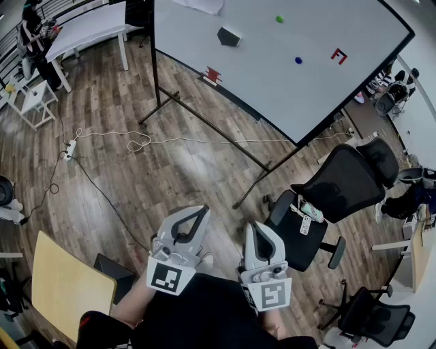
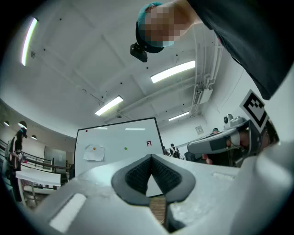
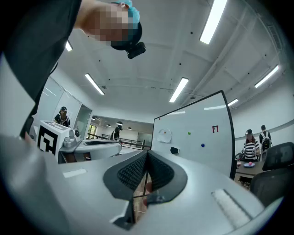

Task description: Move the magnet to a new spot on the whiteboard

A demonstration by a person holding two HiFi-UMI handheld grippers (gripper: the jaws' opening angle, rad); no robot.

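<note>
Nearest, at six o'clock in the head view, left gripper [image 1: 201,211] and right gripper [image 1: 252,229] sit side by side. At one o'clock, the whiteboard [image 1: 272,88] carries a green magnet [image 1: 279,19] and a blue magnet [image 1: 298,60]. Left gripper view: fingers [image 2: 133,176] pressed together, holding nothing. Right gripper view: same, closed and empty.

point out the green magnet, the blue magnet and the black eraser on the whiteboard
small round green magnet [image 1: 279,19]: head view, its centre
small round blue magnet [image 1: 298,60]: head view, its centre
black block-shaped eraser [image 1: 229,37]: head view, middle of its front face
</note>
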